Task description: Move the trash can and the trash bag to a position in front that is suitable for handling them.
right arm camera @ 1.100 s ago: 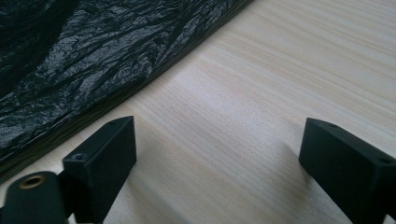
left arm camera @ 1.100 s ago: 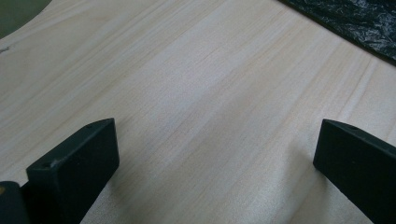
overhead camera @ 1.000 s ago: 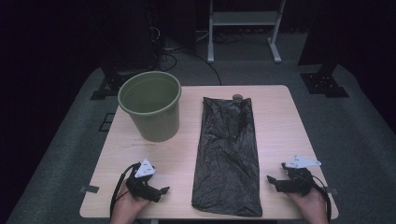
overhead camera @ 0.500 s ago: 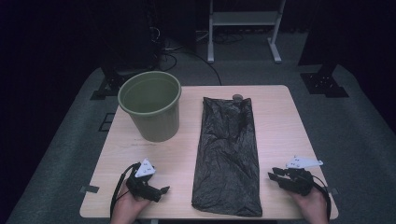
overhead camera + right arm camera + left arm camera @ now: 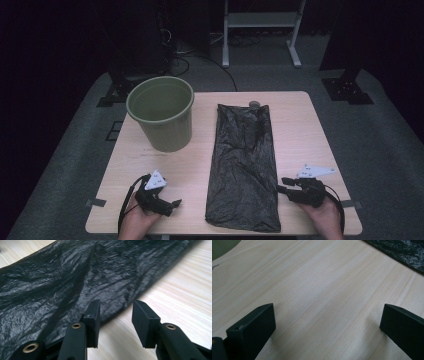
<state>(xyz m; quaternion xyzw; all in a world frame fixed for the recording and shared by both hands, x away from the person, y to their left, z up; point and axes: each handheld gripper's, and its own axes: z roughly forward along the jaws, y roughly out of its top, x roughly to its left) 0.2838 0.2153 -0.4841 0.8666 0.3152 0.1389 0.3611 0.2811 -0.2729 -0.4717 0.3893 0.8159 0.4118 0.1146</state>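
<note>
A crumpled black plastic bag (image 5: 245, 165) lies flat along the middle of the wooden table (image 5: 300, 120). A green bucket (image 5: 161, 120) stands upright at the far left. My left gripper (image 5: 172, 204) rests low on the wood near the front edge, left of the bag, jaws wide apart (image 5: 327, 325) over bare table. The bag's edge (image 5: 404, 250) is at the top right of the left gripper view. My right gripper (image 5: 284, 184) sits just right of the bag's near edge (image 5: 70, 282). Its jaws (image 5: 116, 312) have just been opening; the gap is narrow, with nothing between them.
A small round grey thing (image 5: 254, 104) lies at the far end of the bag. Past the table stand a white metal frame (image 5: 260, 20) and dark stands on grey floor. Bare wood lies on both sides of the bag.
The right gripper has shifted slightly at the bag's right edge and its jaws have changed width. The left gripper, bag and bucket have kept still.
</note>
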